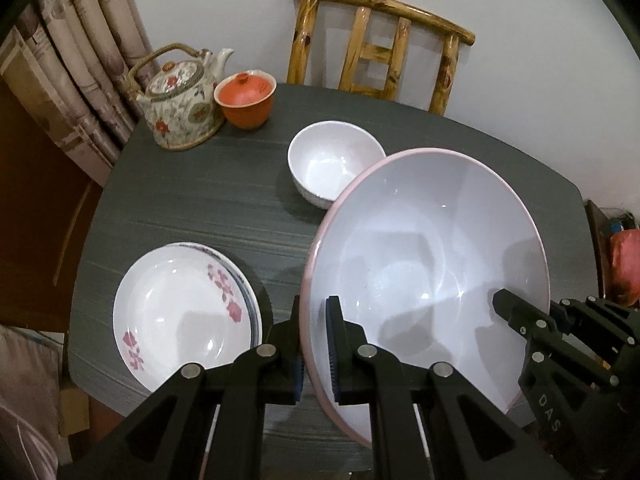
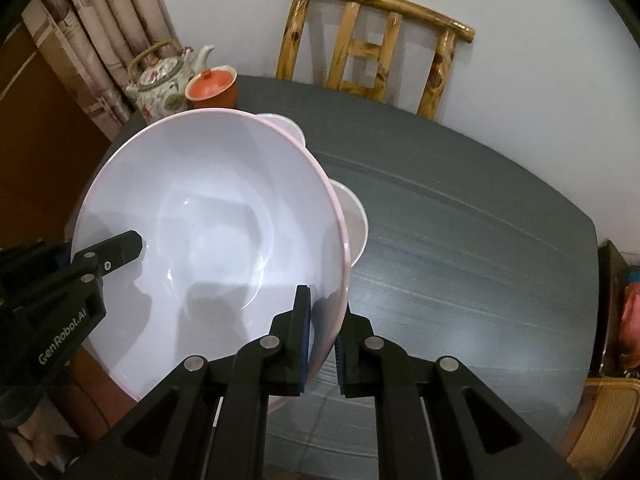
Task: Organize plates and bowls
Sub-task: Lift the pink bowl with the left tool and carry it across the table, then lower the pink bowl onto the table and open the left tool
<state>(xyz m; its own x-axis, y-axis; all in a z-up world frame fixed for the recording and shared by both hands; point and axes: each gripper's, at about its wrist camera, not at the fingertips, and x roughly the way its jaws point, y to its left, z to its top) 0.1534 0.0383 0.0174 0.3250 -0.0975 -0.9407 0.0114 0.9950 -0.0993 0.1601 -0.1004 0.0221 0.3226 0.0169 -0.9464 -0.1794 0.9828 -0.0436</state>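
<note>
Across the lower centre of the left wrist view, the left gripper [image 1: 316, 344] is clenched on the rim of the large pink-rimmed bowl [image 1: 428, 256], one blue-padded finger inside the bowl and the other outside it. At the lower right of that frame the right gripper [image 1: 516, 316] reaches over the opposite rim. From the right wrist view, the right gripper [image 2: 322, 340] grips the same large pink-rimmed bowl [image 2: 208, 216] at its right-hand rim, jaws clenched on the wall, while the left gripper [image 2: 120, 248] comes in from the lower left of the frame with a finger lying inside the bowl. Held between both grippers, the bowl is tilted and sits above the dark grey counter [image 1: 192, 200].

On the counter, toward the lower left of the left wrist view, a stack of plates [image 1: 184, 316] lies flat, the top one white with pink flowers. Just above the big bowl's rim in that frame stands a small white bowl [image 1: 332, 160]. Two white bowl edges [image 2: 356, 216] peek out behind the big bowl in the right wrist view. A flowered teapot [image 1: 180, 104] and a lidded orange cup [image 1: 246, 98] stand side by side at the upper left corner of the counter. A wooden chair [image 1: 380, 48] stands behind the counter against the pale wall.
</note>
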